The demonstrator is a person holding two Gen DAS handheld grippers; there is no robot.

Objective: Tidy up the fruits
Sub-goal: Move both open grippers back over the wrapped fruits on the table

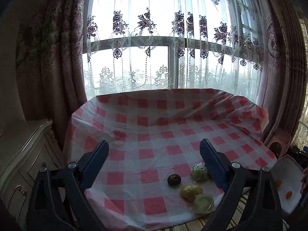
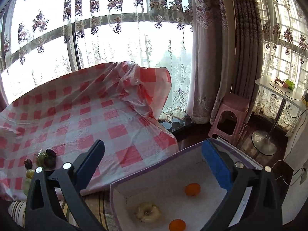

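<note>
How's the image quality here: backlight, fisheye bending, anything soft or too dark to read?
Left wrist view: the window blows out white, the curtain and left claw go dark, and the tablecloth edge bows from fisheye. Right wrist view: same backlight glare; the fruits on the cloth are small and murky, while the oranges in the box read clearly.

Green fruit (image 2: 27, 185) partly behind right hand-held gripper (image 2: 154, 154), perhaps wrapped.
</note>
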